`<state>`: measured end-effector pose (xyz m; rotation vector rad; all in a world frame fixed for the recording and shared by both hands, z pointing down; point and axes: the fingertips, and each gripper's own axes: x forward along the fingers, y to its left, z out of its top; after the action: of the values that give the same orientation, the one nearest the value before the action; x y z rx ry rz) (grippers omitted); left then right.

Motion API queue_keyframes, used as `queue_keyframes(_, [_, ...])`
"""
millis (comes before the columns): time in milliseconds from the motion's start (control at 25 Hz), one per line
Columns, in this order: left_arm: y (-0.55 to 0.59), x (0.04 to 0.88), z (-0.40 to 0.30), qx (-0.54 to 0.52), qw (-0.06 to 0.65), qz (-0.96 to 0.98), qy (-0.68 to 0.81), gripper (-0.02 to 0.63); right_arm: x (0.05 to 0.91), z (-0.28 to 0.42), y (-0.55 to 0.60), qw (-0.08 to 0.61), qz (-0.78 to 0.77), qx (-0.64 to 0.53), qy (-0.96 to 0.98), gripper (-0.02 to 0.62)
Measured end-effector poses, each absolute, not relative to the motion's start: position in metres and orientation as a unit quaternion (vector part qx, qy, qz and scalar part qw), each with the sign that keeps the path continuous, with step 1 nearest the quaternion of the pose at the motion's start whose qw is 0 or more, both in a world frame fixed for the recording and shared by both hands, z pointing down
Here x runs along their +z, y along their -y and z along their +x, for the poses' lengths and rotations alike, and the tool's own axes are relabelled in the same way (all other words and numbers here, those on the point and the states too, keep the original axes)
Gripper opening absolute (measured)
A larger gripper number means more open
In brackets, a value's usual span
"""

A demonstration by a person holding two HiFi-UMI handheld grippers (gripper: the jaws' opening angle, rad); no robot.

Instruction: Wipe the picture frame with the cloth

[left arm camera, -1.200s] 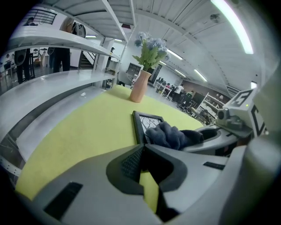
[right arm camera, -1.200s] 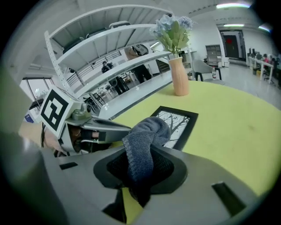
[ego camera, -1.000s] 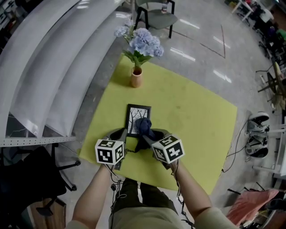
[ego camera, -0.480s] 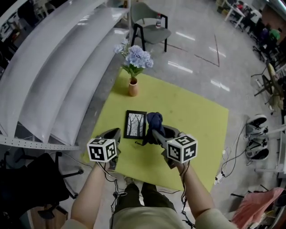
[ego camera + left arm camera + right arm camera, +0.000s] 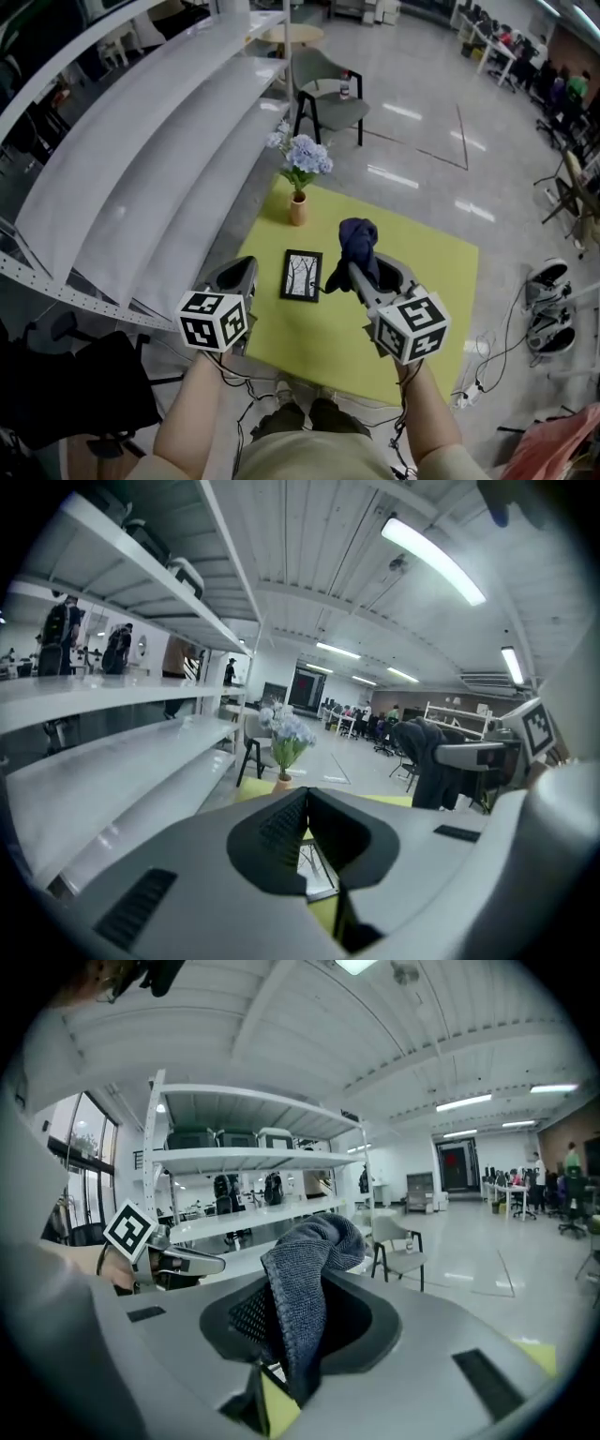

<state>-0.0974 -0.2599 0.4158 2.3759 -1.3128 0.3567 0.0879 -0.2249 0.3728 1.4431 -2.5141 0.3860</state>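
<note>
While the right gripper point(image 5: 364, 270) hangs to the right of the picture frame point(image 5: 302, 276), its jaws are clamped on the dark blue cloth point(image 5: 357, 246). The cloth bunches up over the tips, w/ a tail dangling toward the frame's right edge. The right gripper view confirms it: the fabric is pinched between the pads and droops out front.

The frame is flat on the yellow mat point(image 5: 427, 281), long axis running away from the person, w/ the flower vase point(image 5: 298, 208) just beyond its far end.

The left gripper point(image 5: 240, 274) sits off the frame's left edge, jaws pressed together w/ nothing in them. Its own view shows the frame past the tips, low and slightly right.

So the frame lies between the two tools. The cloth hand looks the better placed, and the wipe prob. needs it to go left and down onto the glass, then stroke along the long axis. Neither gripper is touching the frame; how high they are above it I can't tell. The left could prob. steady the frame's near left corner if it skids.
</note>
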Motion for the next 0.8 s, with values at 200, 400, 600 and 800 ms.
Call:
queue_keyframes(200, [0.236,0.332,-0.098,0.102,0.117,0.867,0.473,0.008,0.306,0.085,0.200,0.066,0.484,0.084,0.869,0.107])
queue_keyframes(400, [0.206,0.261,-0.096,0.070,0.040,0.874,0.478,0.008,0.250,0.084,0.172,0.037,0.487,0.036,0.872,0.107])
queue_keyframes(600, [0.170,0.224,-0.090,0.056,-0.038,0.875,0.479,0.008,0.217,0.087,0.143,0.028,0.489,0.000,0.872,0.107])
queue_keyframes(800, [0.146,0.214,-0.086,0.057,-0.065,0.879,0.469,0.008,0.202,0.091,0.123,0.012,0.500,-0.018,0.865,0.107])
